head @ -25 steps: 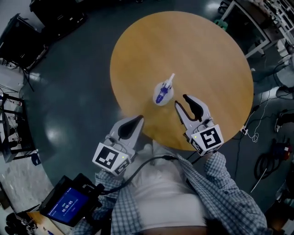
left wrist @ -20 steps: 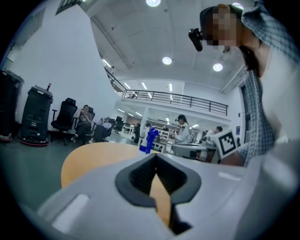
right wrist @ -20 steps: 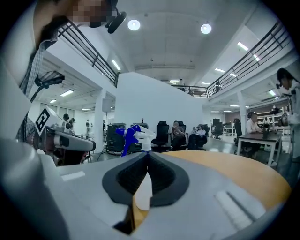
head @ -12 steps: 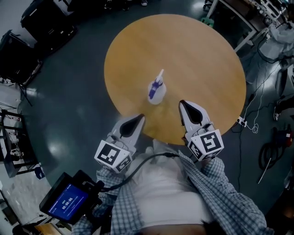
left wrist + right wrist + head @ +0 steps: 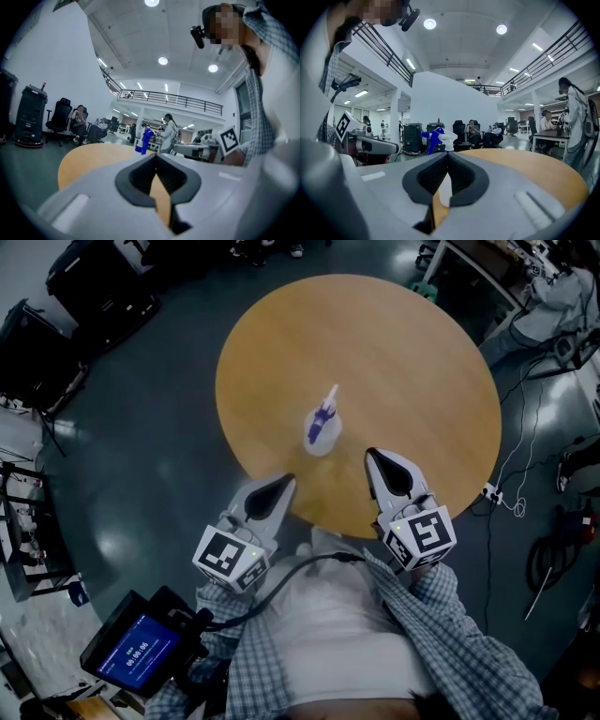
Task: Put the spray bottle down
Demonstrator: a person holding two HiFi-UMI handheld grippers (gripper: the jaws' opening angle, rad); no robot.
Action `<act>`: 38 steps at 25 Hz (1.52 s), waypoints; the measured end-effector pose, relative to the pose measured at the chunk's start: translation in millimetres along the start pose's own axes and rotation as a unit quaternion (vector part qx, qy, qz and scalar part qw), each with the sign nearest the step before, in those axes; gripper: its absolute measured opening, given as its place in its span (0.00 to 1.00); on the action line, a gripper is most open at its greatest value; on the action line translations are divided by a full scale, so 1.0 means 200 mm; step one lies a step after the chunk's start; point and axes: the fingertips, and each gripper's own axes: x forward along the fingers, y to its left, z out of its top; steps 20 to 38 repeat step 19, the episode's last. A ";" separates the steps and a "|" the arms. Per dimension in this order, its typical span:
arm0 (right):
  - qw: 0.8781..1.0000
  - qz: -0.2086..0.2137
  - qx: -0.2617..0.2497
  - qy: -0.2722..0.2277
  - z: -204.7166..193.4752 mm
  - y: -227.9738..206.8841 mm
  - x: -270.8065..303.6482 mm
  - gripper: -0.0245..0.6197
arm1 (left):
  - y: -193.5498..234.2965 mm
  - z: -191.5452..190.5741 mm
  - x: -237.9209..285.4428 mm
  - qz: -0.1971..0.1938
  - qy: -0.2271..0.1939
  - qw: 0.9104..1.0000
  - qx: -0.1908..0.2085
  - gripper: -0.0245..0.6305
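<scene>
A white spray bottle (image 5: 322, 427) with a blue head stands upright by itself near the middle of the round wooden table (image 5: 412, 362). My right gripper (image 5: 372, 455) hangs over the table's near edge, to the right of the bottle and apart from it, shut with nothing in it. Near the same edge my left gripper (image 5: 285, 482) is shut and holds nothing. In the left gripper view the bottle (image 5: 146, 139) shows beyond the closed left gripper (image 5: 156, 157). In the right gripper view the bottle (image 5: 438, 138) stands just past the closed right gripper (image 5: 448, 154).
Black equipment cases (image 5: 94, 287) stand on the floor at the upper left. A small lit screen (image 5: 141, 649) hangs at my lower left. Cables and a power strip (image 5: 493, 495) lie on the floor to the right, with a desk (image 5: 478, 273) at the upper right.
The right gripper's jaws stood open next to the bottle a second ago; they have shut and drawn back toward me. The bottle stays standing on the table. The left gripper has barely moved.
</scene>
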 end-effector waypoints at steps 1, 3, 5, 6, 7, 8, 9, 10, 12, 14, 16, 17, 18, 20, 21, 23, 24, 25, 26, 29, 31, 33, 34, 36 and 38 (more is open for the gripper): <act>1.000 0.001 0.000 0.000 0.00 0.00 0.00 0.04 | 0.00 0.00 0.00 -0.002 -0.003 1.000 0.001 0.04; 1.000 0.002 0.001 0.003 0.00 0.00 0.00 0.04 | 0.01 -0.01 0.00 -0.004 -0.009 1.000 0.002 0.04; 1.000 0.002 0.003 0.009 -0.01 0.00 0.01 0.04 | 0.01 -0.02 0.00 -0.004 -0.010 1.000 0.003 0.04; 1.000 0.003 0.004 0.013 -0.02 0.00 0.01 0.04 | 0.01 -0.02 0.00 -0.006 -0.010 1.000 0.006 0.04; 1.000 0.005 0.005 0.015 -0.03 0.00 0.01 0.04 | 0.01 -0.03 0.00 -0.006 -0.010 1.000 0.007 0.04; 1.000 0.007 0.005 0.016 -0.03 0.00 0.02 0.04 | 0.01 -0.03 0.00 -0.006 -0.009 1.000 0.007 0.04; 1.000 0.009 0.005 0.017 -0.03 0.01 0.02 0.04 | 0.01 -0.03 0.00 -0.004 -0.007 1.000 0.007 0.04; 1.000 0.012 0.004 0.016 -0.04 0.01 0.03 0.04 | 0.01 -0.03 0.00 -0.002 -0.004 1.000 0.006 0.04; 1.000 0.016 0.003 0.016 -0.04 0.01 0.04 0.04 | 0.01 -0.03 0.00 0.002 0.002 1.000 0.004 0.04; 1.000 0.017 0.006 0.017 -0.05 0.01 0.05 0.04 | 0.02 -0.02 0.00 0.004 0.004 1.000 0.004 0.04; 1.000 0.020 0.008 0.019 -0.06 0.02 0.06 0.04 | 0.02 -0.02 0.00 0.006 0.004 1.000 0.005 0.04; 1.000 0.021 0.008 0.019 -0.06 0.02 0.06 0.04 | 0.02 -0.02 0.00 0.007 0.005 1.000 0.005 0.04; 1.000 0.023 0.008 0.020 -0.06 0.03 0.06 0.04 | 0.02 -0.02 0.00 0.008 0.005 1.000 0.006 0.04; 0.999 0.024 0.008 0.021 -0.06 0.03 0.07 0.04 | 0.03 -0.02 0.00 0.009 0.005 1.000 0.006 0.04; 0.999 0.024 0.008 0.021 -0.06 0.03 0.07 0.04 | 0.03 -0.02 0.00 0.009 0.005 1.000 0.006 0.04; 0.999 0.024 0.008 0.021 -0.06 0.03 0.07 0.04 | 0.03 -0.02 0.00 0.009 0.005 1.000 0.006 0.04; 0.999 0.024 0.008 0.021 -0.06 0.03 0.07 0.04 | 0.03 -0.02 0.00 0.009 0.005 1.000 0.006 0.04; 0.999 0.024 0.008 0.021 -0.06 0.03 0.07 0.04 | 0.03 -0.02 0.00 0.009 0.005 1.000 0.006 0.04; 0.999 0.024 0.008 0.021 -0.06 0.03 0.07 0.04 | 0.03 -0.02 0.00 0.009 0.005 1.000 0.006 0.04; 0.999 0.024 0.008 0.021 -0.06 0.03 0.07 0.04 | 0.03 -0.02 0.00 0.009 0.005 1.000 0.006 0.04; 0.999 0.024 0.008 0.021 -0.06 0.03 0.07 0.04 | 0.03 -0.02 0.00 0.009 0.005 1.000 0.006 0.04; 0.999 0.024 0.008 0.021 -0.06 0.03 0.07 0.04 | 0.03 -0.02 0.00 0.009 0.005 1.000 0.006 0.04; 0.999 0.024 0.008 0.021 -0.06 0.03 0.07 0.04 | 0.03 -0.02 0.00 0.009 0.005 1.000 0.006 0.04; 0.999 0.024 0.008 0.021 -0.06 0.03 0.07 0.04 | 0.03 -0.02 0.00 0.009 0.005 1.000 0.006 0.04; 0.999 0.024 0.008 0.021 -0.06 0.03 0.07 0.04 | 0.03 -0.02 0.00 0.009 0.005 1.000 0.006 0.04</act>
